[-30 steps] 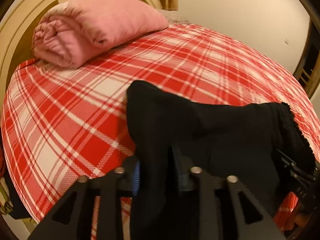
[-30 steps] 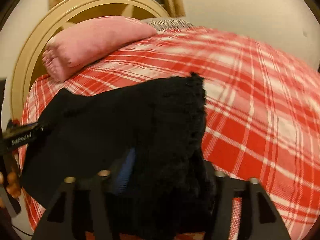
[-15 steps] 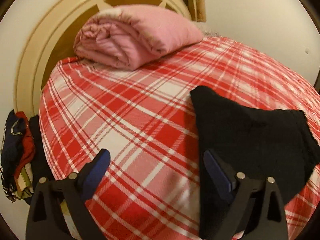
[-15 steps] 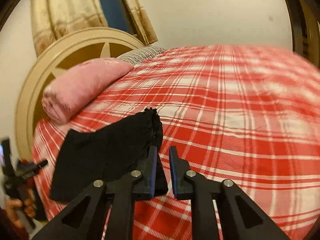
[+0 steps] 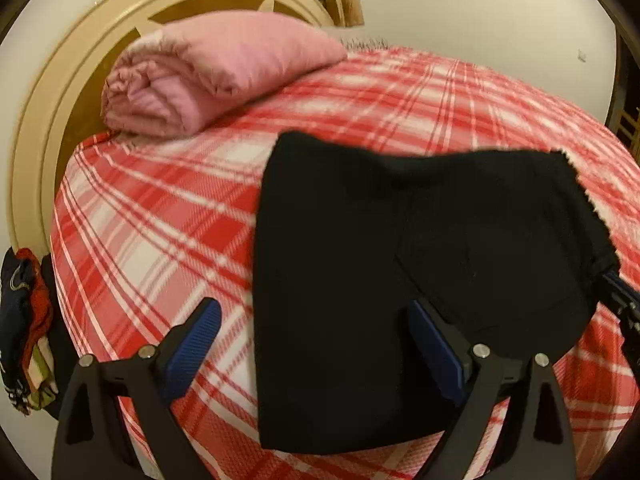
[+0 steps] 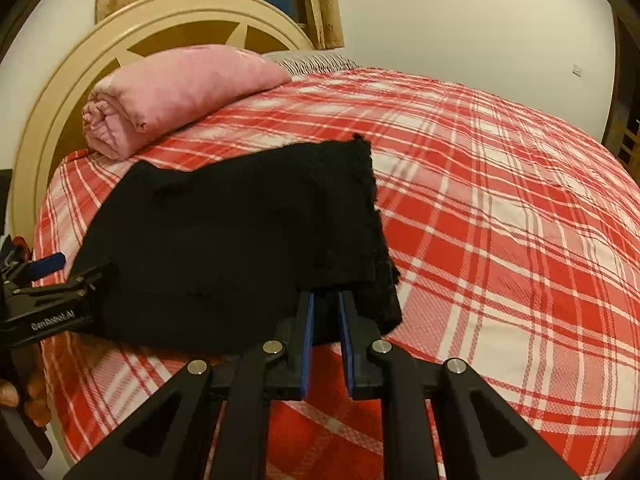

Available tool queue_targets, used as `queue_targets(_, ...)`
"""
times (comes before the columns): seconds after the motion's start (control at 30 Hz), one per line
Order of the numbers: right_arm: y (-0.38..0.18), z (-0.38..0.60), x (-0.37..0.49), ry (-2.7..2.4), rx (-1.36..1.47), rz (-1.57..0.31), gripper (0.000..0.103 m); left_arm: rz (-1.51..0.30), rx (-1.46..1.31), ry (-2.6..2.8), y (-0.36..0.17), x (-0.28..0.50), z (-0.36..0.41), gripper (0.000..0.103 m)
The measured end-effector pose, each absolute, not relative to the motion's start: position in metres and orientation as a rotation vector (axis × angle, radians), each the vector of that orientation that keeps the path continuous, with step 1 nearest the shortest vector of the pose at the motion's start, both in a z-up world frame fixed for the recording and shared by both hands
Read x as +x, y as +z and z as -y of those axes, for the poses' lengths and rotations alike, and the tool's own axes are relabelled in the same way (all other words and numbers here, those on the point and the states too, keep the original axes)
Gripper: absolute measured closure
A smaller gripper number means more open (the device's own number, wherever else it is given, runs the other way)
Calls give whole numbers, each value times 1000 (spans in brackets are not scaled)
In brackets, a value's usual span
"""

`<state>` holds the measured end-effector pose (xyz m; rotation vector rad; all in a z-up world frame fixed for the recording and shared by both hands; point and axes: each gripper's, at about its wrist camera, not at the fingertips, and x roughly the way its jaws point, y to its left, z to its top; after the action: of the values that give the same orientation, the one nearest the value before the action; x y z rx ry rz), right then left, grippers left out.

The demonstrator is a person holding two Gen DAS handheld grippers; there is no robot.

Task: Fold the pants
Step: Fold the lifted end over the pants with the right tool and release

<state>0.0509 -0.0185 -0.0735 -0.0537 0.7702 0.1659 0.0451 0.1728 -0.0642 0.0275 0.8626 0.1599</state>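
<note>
The black pants (image 5: pixel 360 260) lie folded into a compact rectangle on the red plaid bed; they also show in the right wrist view (image 6: pixel 240 232). My left gripper (image 5: pixel 316 320) is open wide, its blue pads either side of the pants' near left edge, gripping nothing. My right gripper (image 6: pixel 326 300) is nearly closed, its tips against the pants' near right corner with a narrow gap between the pads; I cannot tell whether fabric is pinched. The left gripper also shows at the left edge of the right wrist view (image 6: pixel 60 280).
A rolled pink blanket (image 5: pixel 208 76) lies by the cream round headboard (image 5: pixel 48 112). The red plaid bedspread (image 6: pixel 500 220) stretches right of the pants. Clothes (image 5: pixel 24 328) hang off the bed's left side. A white wall (image 6: pixel 460 20) stands behind.
Both grippers let go of the pants a second ago. My left gripper opened wide and now straddles the pants' left edge. My right gripper closed in and moved back to the right corner.
</note>
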Motion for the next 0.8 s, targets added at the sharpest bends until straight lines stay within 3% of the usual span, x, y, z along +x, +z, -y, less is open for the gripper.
queue_targets(0.33,-67,14,43,146,-89,-790,86,-851,28,165,-67,44,-172,5)
queue_targets(0.4,-60,19,31,153,-25,-791,73,-857,47,162,-64,43,-171,6)
queue_targets(0.47,-57,22,16,158,16,-782,38,-855,58,157,-59,36,-169,6)
queue_targets(0.5,-56,23,6,148,25,-768,35,-855,60,155,-58,33,-169,6)
queue_targets(0.8,-60,21,-44,115,58,-780,34,-829,44,101,-44,-14,-156,0)
